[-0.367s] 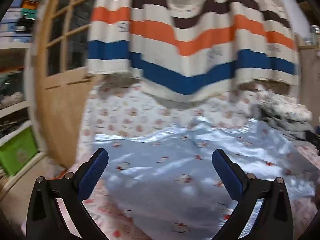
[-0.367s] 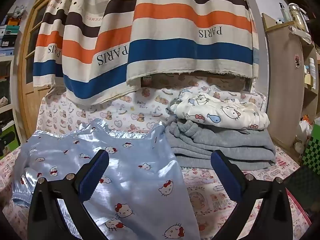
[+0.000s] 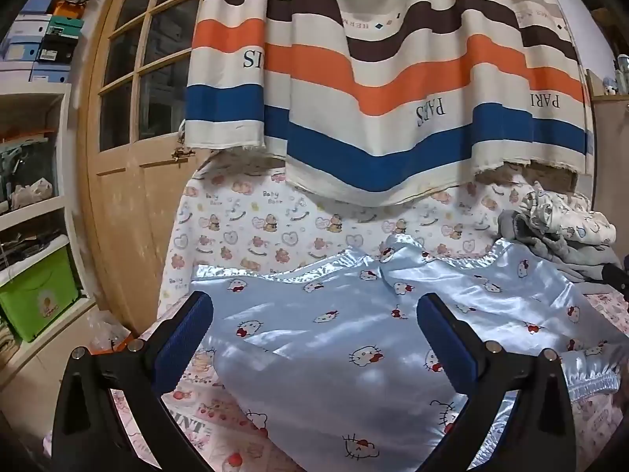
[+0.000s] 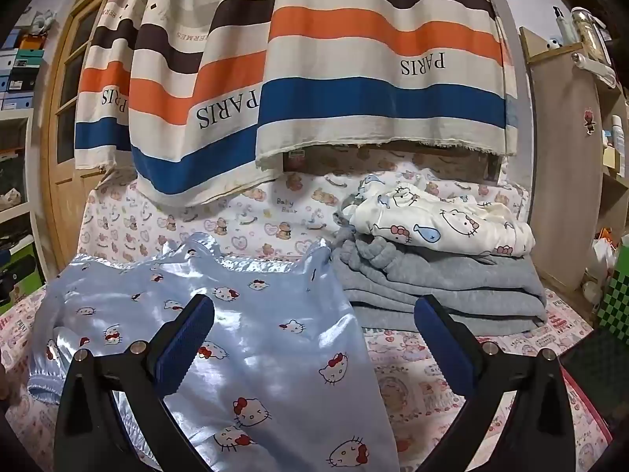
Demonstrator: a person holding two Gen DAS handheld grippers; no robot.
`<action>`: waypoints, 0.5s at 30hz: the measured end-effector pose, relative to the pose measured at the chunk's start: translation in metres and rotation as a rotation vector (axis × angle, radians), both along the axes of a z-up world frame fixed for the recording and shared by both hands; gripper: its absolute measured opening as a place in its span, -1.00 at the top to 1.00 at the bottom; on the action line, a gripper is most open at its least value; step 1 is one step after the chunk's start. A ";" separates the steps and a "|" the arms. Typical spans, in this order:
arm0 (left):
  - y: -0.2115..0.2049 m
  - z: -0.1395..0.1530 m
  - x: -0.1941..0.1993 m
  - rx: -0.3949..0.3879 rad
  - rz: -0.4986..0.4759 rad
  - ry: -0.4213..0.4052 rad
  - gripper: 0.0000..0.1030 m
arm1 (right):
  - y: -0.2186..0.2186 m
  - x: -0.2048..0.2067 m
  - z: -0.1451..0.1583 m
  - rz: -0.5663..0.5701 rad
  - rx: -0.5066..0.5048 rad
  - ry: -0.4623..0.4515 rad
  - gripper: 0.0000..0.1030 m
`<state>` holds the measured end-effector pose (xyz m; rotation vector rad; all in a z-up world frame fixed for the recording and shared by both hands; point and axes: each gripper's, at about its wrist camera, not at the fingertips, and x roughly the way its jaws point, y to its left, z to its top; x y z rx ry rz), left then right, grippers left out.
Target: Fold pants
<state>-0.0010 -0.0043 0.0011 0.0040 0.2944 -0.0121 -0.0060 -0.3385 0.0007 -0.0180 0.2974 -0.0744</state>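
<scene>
Light blue satin pants [image 3: 338,338] with a cat-face print lie spread on the patterned bed cover [image 3: 243,236], waistband toward the back. The same pants [image 4: 251,326] fill the lower left of the right wrist view. My left gripper [image 3: 314,314] hovers above the pants with its blue pads wide apart and nothing between them. My right gripper [image 4: 314,316] is open too, over the right edge of the pants, empty. Neither gripper touches the cloth.
A stack of folded clothes, grey sweatpants [image 4: 444,287] under a white cat-print garment [image 4: 440,220], sits right of the pants. A striped curtain [image 4: 314,78] hangs behind the bed. A wooden door [image 3: 129,165] and shelves with a green bin [image 3: 39,299] stand left; a wooden cabinet [image 4: 566,181] stands right.
The left wrist view was blurred and is now sharp; the left gripper has swung slightly left, with the door more in view. The right gripper has barely moved.
</scene>
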 end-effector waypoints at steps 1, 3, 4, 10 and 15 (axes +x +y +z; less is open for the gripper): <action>-0.001 0.000 0.001 0.001 0.003 0.004 -0.99 | -0.001 -0.002 0.001 0.001 0.001 -0.001 -0.99; -0.002 -0.001 0.003 0.001 0.004 0.007 -1.00 | -0.004 -0.003 0.000 -0.009 0.003 -0.002 -0.99; -0.001 0.000 0.002 -0.001 0.001 0.005 -1.00 | -0.004 -0.003 0.000 -0.009 0.003 -0.003 -0.99; -0.001 -0.003 0.002 0.000 -0.001 -0.001 -0.99 | -0.006 -0.004 0.001 -0.016 0.005 -0.003 -0.99; -0.002 -0.003 0.001 0.003 0.001 0.000 -0.99 | -0.007 -0.004 0.002 -0.032 0.007 -0.001 -0.99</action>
